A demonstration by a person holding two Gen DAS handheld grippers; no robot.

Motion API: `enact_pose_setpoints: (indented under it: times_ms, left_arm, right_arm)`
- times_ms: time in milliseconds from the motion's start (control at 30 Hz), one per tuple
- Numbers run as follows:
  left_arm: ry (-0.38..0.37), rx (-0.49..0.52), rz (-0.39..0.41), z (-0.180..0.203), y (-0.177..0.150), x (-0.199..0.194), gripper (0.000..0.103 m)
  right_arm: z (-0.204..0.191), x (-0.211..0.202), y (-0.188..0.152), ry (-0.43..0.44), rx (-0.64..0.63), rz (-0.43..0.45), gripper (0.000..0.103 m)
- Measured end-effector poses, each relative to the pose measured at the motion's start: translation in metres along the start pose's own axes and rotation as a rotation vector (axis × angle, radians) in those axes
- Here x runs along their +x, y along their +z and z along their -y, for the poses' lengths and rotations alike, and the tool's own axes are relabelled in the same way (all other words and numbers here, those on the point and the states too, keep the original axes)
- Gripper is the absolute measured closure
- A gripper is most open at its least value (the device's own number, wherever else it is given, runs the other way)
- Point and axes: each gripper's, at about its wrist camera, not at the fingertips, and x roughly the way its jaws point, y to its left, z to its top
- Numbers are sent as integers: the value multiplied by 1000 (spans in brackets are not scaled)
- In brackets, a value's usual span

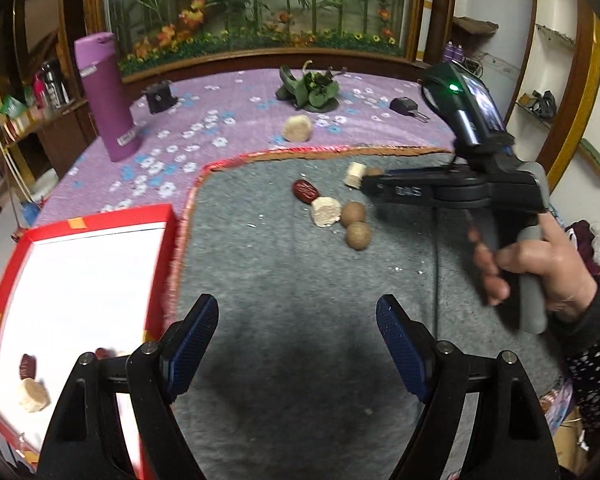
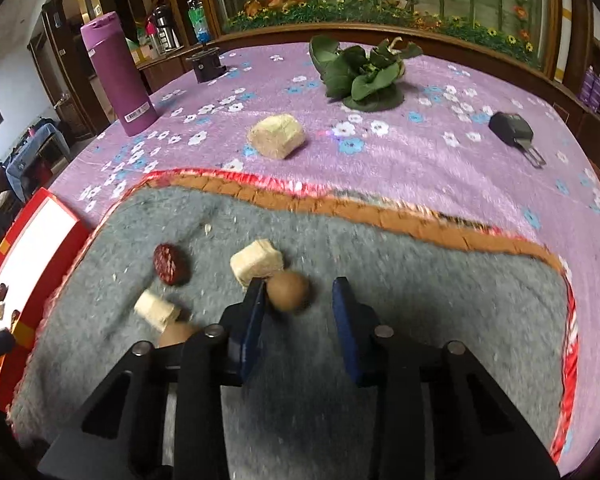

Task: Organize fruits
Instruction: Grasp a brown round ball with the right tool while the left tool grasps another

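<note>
My left gripper is open and empty, low over the grey mat, beside the red box. The box holds a red date and a pale chunk. On the mat lie a red date, two pale chunks and brown round fruits. My right gripper is open, with one brown fruit between its fingers, close against the left finger. A second brown fruit is half hidden behind that gripper.
On the purple flowered cloth lie a larger pale chunk, a leafy green bunch, a tall purple bottle and two small black objects. A hand holds the right gripper's handle.
</note>
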Motion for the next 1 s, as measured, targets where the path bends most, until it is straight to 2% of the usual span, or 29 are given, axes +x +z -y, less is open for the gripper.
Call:
enact_pose_setpoints:
  times_ms: [33, 100, 167, 300, 400, 467, 600, 667, 833, 933, 1000]
  left_arm:
    - [-2, 5, -4, 2, 2, 3, 22]
    - [10, 15, -15, 6, 5, 10, 22]
    - [6, 24, -33, 9, 9, 18, 23]
    - [-16, 26, -55, 18, 18, 31, 24]
    - [-17, 41, -48, 29, 25, 38, 35]
    - [-12, 51, -57, 36, 30, 47, 50]
    - [2, 44, -63, 42, 35, 61, 57]
    - [13, 38, -73, 42, 36, 67, 67]
    - [32, 54, -69, 49, 34, 77, 70]
    - [39, 38, -51, 45, 33, 74, 81]
    - [21, 20, -47, 42, 34, 74, 81]
  right_arm:
    - [-1, 1, 2, -2, -5, 3, 71]
    - [-4, 3, 3, -22, -17, 21, 80]
    - [-2, 2, 3, -8, -6, 29, 80]
    - [25, 1, 5, 132, 114, 27, 80]
    - [48, -1, 6, 218, 228, 33, 80]
    - [58, -2, 6, 245, 280, 32, 80]
    - [64, -6, 7, 243, 309, 36, 80]
    - [64, -7, 8, 250, 319, 38, 80]
    - [62, -13, 11, 247, 308, 63, 80]
    - [62, -15, 11, 245, 308, 74, 80]
    - [62, -16, 11, 239, 303, 81, 80]
